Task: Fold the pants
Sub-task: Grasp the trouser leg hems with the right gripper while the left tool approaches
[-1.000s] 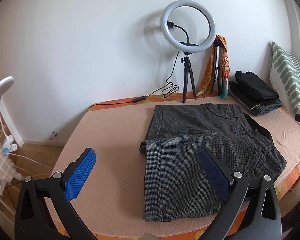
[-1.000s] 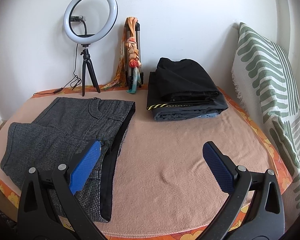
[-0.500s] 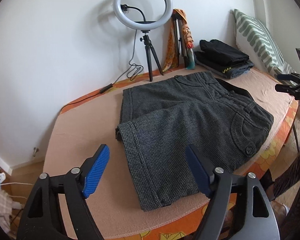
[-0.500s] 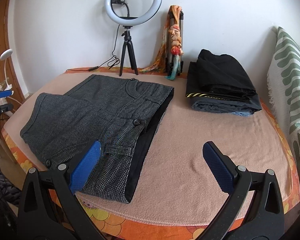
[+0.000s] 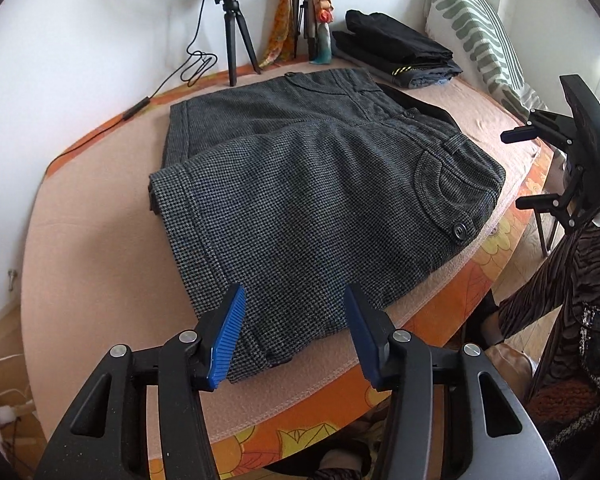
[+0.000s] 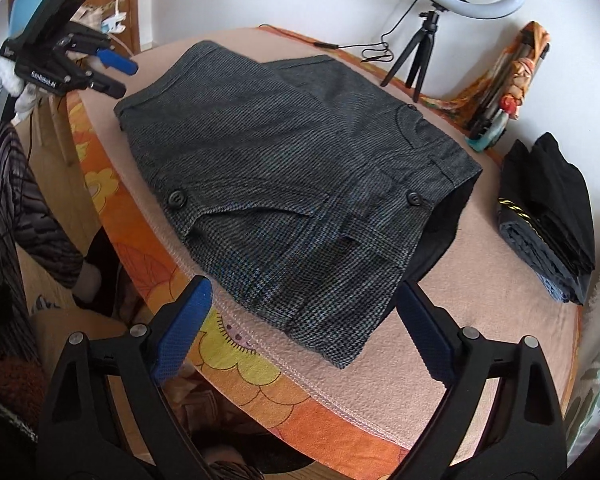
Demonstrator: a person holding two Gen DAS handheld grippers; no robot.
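Observation:
Dark grey houndstooth pants lie folded on the pink blanket-covered table, near its front edge. They also show in the right wrist view, waistband toward the right. My left gripper is open and empty, hovering just above the pants' hem corner at the front edge. My right gripper is open and empty, just above the waistband corner. Each gripper shows in the other's view: the right one and the left one.
A stack of folded dark clothes lies at the far right of the table. A ring light on a tripod and a wrapped tripod stand at the back wall. A striped pillow leans at the right.
Both grippers have swung in and dropped toward the pants' front edge. The left one's jaws have narrowed somewhat. The pants have not moved.

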